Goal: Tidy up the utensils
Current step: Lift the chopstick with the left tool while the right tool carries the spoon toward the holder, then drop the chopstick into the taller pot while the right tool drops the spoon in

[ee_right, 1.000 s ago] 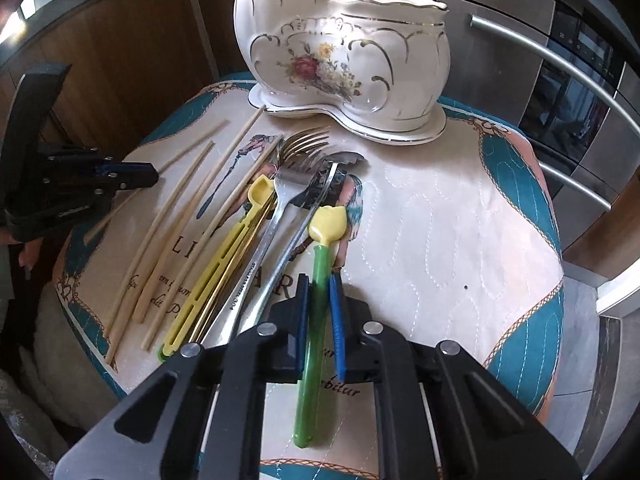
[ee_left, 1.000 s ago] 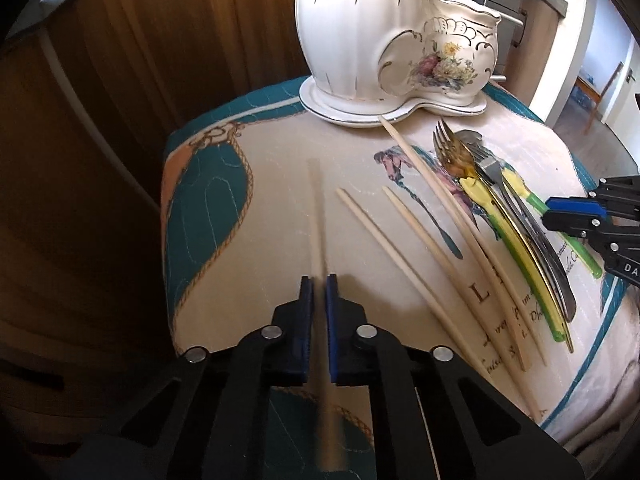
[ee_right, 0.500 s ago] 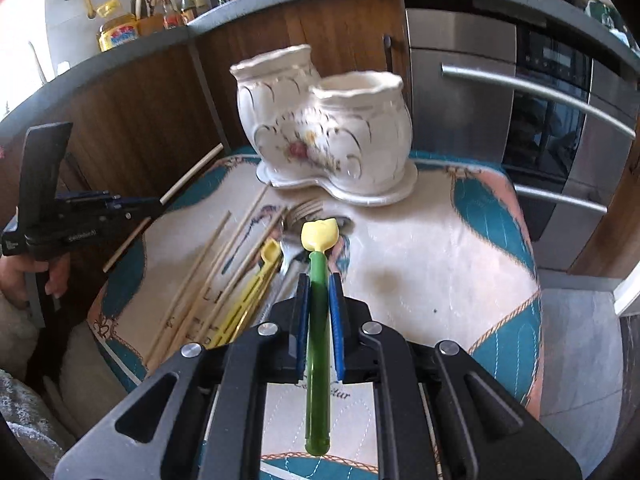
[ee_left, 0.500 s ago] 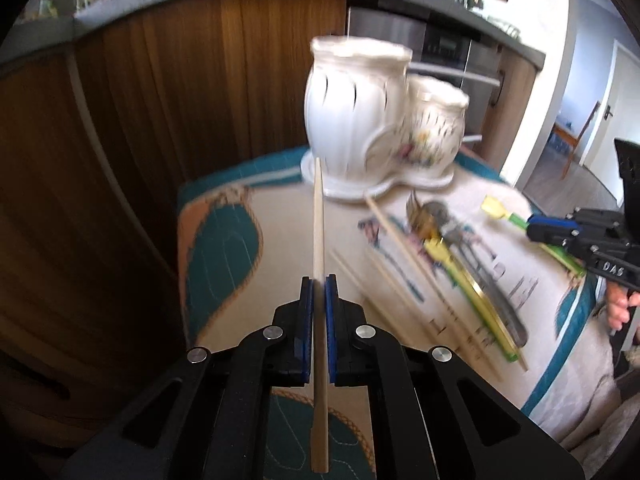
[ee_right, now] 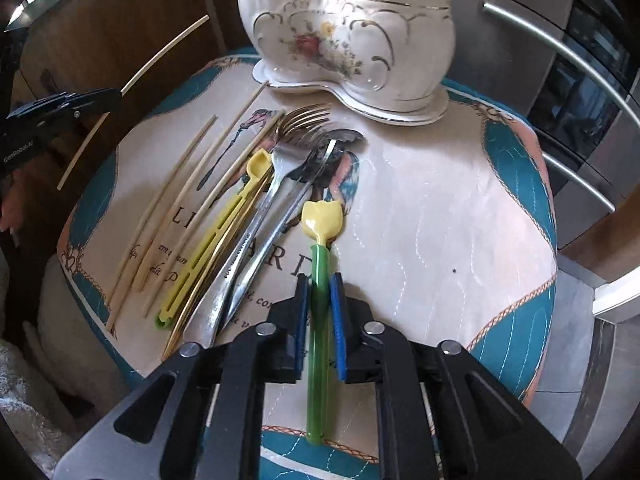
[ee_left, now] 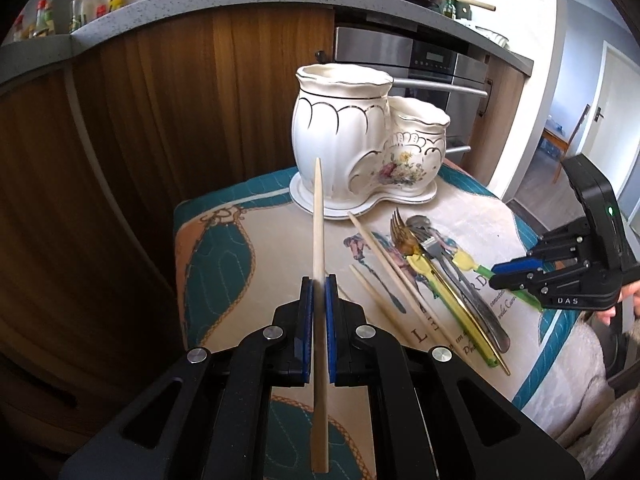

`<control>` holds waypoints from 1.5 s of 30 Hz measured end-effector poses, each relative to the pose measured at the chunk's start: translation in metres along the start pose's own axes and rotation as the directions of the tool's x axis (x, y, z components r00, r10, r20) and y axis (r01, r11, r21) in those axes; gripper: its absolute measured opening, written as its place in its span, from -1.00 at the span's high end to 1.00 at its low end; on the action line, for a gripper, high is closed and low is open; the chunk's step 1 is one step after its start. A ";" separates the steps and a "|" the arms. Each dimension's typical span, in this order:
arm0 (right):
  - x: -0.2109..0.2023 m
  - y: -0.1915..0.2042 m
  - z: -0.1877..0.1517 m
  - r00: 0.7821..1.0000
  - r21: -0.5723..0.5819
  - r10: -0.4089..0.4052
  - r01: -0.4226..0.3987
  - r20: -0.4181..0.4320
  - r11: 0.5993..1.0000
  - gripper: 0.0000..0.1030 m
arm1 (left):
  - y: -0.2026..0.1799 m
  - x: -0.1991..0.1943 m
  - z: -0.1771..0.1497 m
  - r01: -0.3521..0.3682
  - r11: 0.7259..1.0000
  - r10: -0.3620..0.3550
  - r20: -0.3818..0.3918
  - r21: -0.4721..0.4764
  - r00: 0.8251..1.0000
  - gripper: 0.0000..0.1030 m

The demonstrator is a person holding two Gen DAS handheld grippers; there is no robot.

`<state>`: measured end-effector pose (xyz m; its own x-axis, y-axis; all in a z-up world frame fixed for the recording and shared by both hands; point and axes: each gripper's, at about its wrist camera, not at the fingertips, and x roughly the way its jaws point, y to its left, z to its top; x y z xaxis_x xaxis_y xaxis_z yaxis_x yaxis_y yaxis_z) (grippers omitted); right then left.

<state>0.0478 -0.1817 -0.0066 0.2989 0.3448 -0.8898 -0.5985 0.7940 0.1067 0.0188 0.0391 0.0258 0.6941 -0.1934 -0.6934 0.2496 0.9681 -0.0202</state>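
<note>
Both grippers' fingers clamp utensils, chopstick [ee_left: 318, 236] left, green spoon [ee_right: 319, 280] right, above quilted cloth [ee_right: 420, 208] facing oven [ee_left: 436, 68].

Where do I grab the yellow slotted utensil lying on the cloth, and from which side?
Take the yellow slotted utensil at mid-handle, coming straight down from above with one finger on each long edge. It lies flat on the cloth, so only a top approach seems workable. A gold-coloured utensil lies tight along one edge and chopsticks run close along the other, so finger room looks tight; the rounded head is probably too wide.
</note>
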 end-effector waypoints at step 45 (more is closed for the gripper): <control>-0.044 -0.075 0.125 0.646 0.299 -0.154 -0.119 0.748 0.947 0.81 | 0.005 0.061 0.149 0.102 0.990 -0.033 0.532 -0.101 0.846 0.87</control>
<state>0.1726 -0.1940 0.0796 0.8411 0.4745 -0.2597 -0.3804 0.8602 0.3396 0.1631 0.0080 0.0906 0.9383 -0.2798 -0.2031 0.2493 0.9545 -0.1635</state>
